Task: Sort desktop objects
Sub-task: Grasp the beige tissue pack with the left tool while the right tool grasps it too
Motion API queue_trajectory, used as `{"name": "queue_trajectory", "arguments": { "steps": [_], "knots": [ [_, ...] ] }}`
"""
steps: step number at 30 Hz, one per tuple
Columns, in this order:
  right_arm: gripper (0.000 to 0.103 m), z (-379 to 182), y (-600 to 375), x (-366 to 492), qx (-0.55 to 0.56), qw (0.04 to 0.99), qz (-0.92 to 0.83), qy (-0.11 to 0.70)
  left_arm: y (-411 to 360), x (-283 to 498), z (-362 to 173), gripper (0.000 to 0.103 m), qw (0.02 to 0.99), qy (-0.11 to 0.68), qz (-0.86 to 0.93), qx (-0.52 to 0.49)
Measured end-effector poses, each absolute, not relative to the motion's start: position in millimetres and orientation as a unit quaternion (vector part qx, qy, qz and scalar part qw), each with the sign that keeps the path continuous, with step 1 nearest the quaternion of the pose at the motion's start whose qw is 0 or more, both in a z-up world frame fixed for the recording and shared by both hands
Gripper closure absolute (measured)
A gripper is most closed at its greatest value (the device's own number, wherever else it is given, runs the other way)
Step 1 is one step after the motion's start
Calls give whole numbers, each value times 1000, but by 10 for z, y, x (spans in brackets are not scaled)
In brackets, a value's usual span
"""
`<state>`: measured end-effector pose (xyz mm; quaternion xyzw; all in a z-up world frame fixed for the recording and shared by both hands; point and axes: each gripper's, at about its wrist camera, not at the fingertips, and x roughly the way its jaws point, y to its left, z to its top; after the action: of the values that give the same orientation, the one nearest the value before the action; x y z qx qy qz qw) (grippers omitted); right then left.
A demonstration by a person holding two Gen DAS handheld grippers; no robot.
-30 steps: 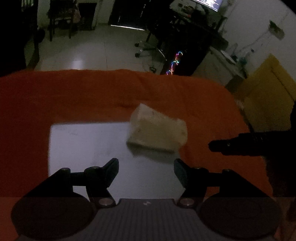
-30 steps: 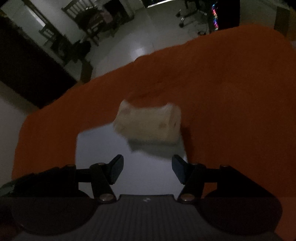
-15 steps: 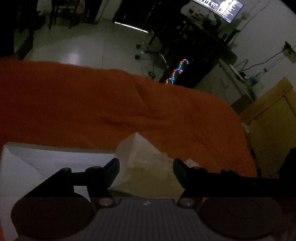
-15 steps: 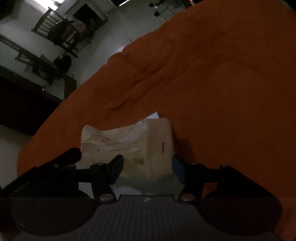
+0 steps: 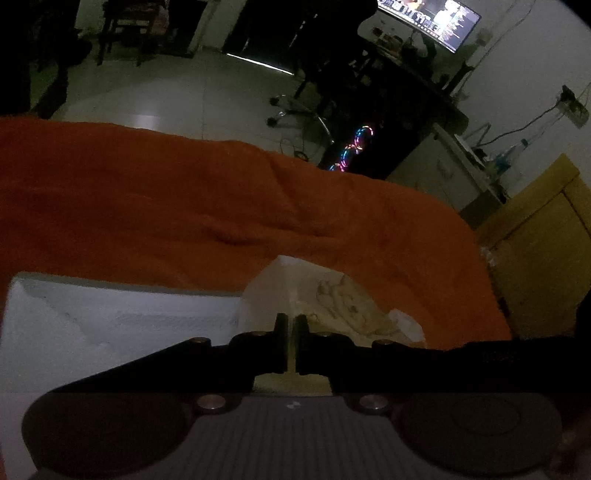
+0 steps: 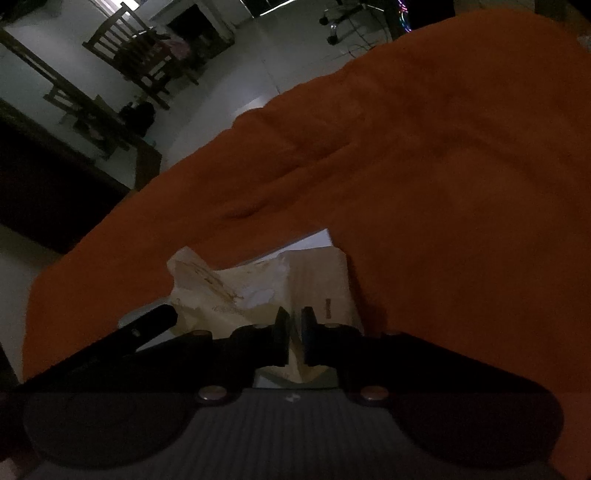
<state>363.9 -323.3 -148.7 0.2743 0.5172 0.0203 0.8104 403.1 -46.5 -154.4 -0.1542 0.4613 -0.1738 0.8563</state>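
Observation:
A crumpled cream paper bag (image 5: 332,302) lies at the edge of a white sheet (image 5: 110,325) on an orange cloth (image 5: 184,206). My left gripper (image 5: 291,332) is shut on the near edge of the bag. In the right wrist view the same bag (image 6: 236,291) shows, and my right gripper (image 6: 294,328) is shut on its near right edge. The left gripper's black arm crosses the lower left of that view (image 6: 147,328).
The orange cloth (image 6: 443,184) covers the whole table. Beyond its far edge are a tiled floor, an office chair (image 5: 303,107), a desk with a lit monitor (image 5: 432,18) and a yellow cabinet (image 5: 543,236) at the right.
Both grippers moved forward to the paper bag and closed on it, from wide open to shut. The bag now sits between the fingers of each.

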Motion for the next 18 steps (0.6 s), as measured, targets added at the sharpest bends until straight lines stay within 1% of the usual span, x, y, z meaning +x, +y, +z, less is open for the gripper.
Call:
{"name": "queue_trajectory", "arguments": {
  "steps": [8, 13, 18],
  "knots": [
    [95, -1222, -3099, 3283, 267, 810, 37, 521, -293, 3630, -1272, 101, 855, 461, -178, -155],
    [95, -1136, -2939, 2975, 252, 804, 59, 535, -259, 3286, -1134, 101, 852, 471, -187, -135],
    [96, -1232, -2731, 2814, 208, 806, 54, 551, -265, 3190, -1246, 100, 850, 491, -161, -100]
  ]
}}
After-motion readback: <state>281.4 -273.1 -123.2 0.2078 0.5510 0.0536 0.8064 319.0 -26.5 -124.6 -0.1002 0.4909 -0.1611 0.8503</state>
